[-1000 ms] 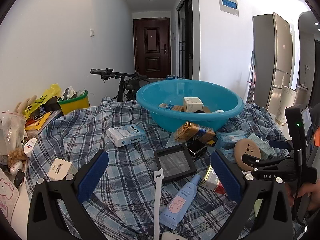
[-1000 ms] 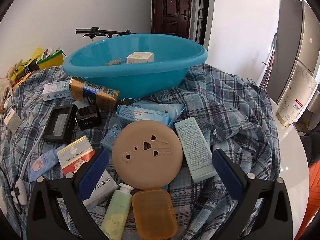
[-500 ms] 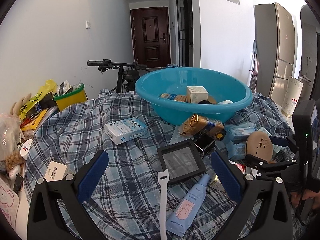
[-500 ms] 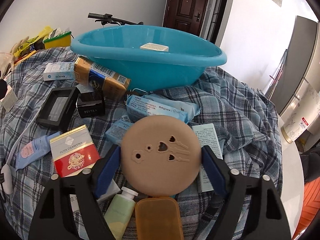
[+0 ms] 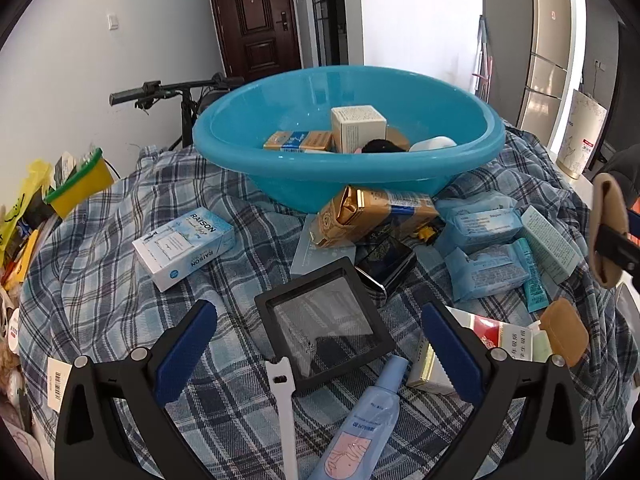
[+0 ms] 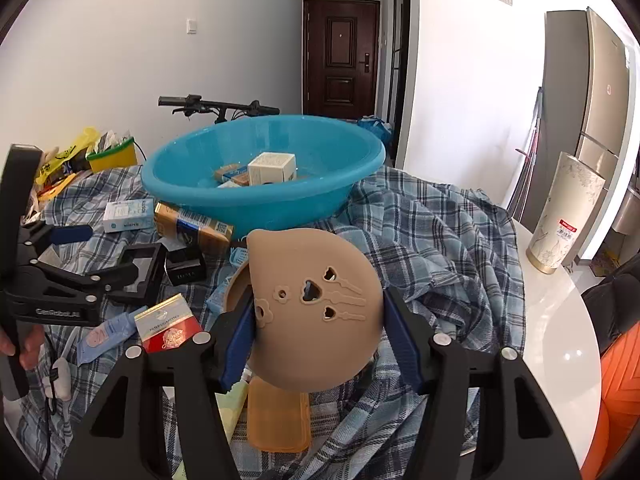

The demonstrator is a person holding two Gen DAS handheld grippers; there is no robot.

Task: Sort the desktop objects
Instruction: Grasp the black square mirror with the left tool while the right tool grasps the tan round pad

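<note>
While a blue plaid cloth (image 5: 100, 272) covers the whole table, the largest thing on it is a turquoise basin (image 6: 264, 196) at the far middle, holding a white carton (image 6: 272, 168) and small gold-and-blue boxes.

Nearer, the right gripper (image 6: 316, 332) has its jaws closing on a tan round disc (image 6: 316, 308) — a flat silicone piece with heart and flower cut-outs. Both blue pads press its rim, left and right. It is lifted off the cloth and tilted up, its cut-out face toward the camera and its top edge leaning toward the basin; being round, it has no long axis. In the left wrist view it shows edge-on at the far right (image 5: 608, 232).

A second ago the disc lay flat on the cloth between wide-open jaws; now it is raised and pinched, and its left edge has curled open.

The left gripper (image 5: 320, 352) hangs released over a black square frame (image 5: 324, 320), nothing between its fingers. It has come lower and closer to the frame than before.

Between the disc and the basin lie a gold carton (image 6: 192, 224), blue tissue packs (image 5: 480, 248) and a pale green box (image 5: 548, 244). Under the disc sit an amber case (image 6: 276, 420) and a red-and-white pack (image 6: 168, 324). A blue tube (image 5: 360, 428) and a white strap (image 5: 284, 400) lie nearest the left gripper — all loose on the cloth.
</note>
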